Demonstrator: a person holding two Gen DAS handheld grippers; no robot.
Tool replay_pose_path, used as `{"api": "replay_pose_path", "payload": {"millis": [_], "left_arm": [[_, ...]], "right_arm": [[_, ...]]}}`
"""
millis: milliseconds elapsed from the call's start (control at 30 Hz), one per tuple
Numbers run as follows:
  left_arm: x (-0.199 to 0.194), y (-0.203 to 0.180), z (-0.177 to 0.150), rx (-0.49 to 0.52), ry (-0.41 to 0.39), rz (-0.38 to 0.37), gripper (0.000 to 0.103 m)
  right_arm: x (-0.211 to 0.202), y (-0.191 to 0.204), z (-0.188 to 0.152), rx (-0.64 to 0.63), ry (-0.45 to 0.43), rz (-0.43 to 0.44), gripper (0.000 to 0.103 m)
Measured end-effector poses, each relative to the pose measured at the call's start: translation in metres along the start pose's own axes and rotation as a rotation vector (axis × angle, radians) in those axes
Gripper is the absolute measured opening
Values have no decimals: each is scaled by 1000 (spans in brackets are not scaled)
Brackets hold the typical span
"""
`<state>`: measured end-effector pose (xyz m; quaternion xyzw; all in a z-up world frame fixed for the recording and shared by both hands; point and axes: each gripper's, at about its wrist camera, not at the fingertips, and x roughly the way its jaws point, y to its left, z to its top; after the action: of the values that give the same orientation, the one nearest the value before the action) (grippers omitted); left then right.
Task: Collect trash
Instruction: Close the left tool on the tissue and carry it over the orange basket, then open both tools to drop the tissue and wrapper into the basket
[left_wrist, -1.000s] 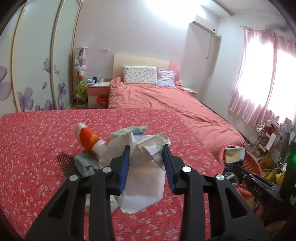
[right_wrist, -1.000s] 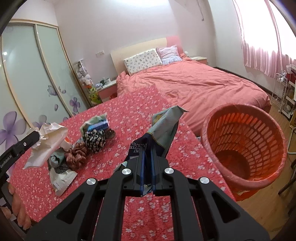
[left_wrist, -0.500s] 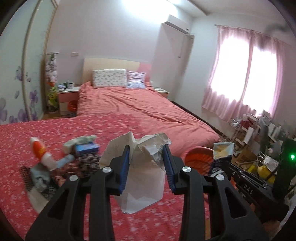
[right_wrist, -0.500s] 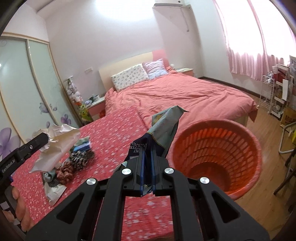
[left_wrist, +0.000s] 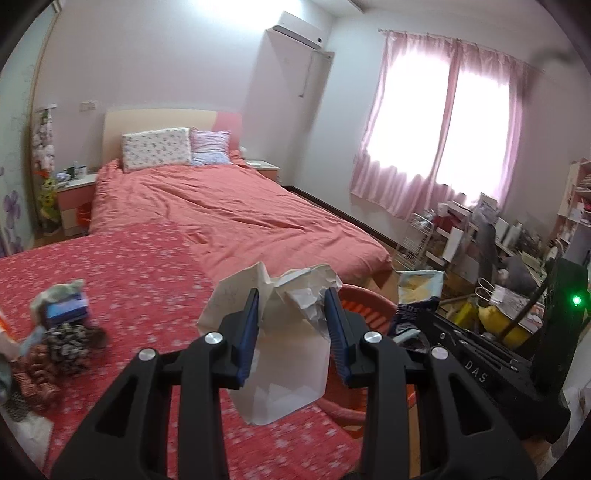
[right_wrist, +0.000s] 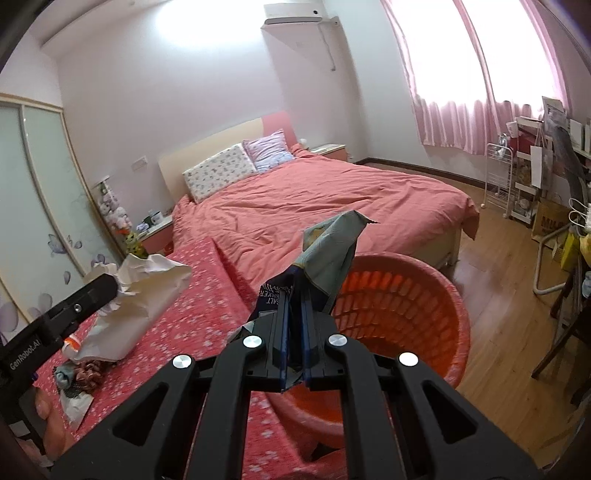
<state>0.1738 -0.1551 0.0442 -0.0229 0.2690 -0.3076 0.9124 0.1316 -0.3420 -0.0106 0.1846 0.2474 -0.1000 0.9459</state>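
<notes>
Carrying two pieces of trash toward the bin, I have both grippers loaded. My left gripper (left_wrist: 291, 328) stands partly open, its blue pads pressed on a crumpled white paper (left_wrist: 284, 354) that hangs down between them. My right gripper (right_wrist: 295, 325) is pinched almost fully together on a flattened snack wrapper (right_wrist: 328, 251), whose blue-grey end sticks up past the fingertips. The orange basket (right_wrist: 424, 317) sits on the floor just beyond the edge of the red flowered worktop (right_wrist: 207, 314); the wrapper is lined up over its near rim, while the paper hangs short of it, above the worktop's edge.

I judge this the transport step, nearly done. Next I need to bring each gripper fully over the basket's mouth and release; the light paper may cling to a pad.

Compared with a second ago, both views have swung toward the window, the basket has come much closer under my right gripper, and the remaining pile of clutter (left_wrist: 62, 332) has slid off to the left. Both grips are unchanged.
</notes>
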Motion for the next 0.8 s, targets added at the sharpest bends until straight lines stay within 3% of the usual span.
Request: {"api": "replay_pose_path", "payload": {"millis": [467,800], "left_arm": [[74,-37,-10,21,85,-114,35],[112,-45,-20,27,155,-106,40]], "right_arm": [[17,-36,1,64,10,-49,6],[32,-48,0,113,51,-61,7]]}}
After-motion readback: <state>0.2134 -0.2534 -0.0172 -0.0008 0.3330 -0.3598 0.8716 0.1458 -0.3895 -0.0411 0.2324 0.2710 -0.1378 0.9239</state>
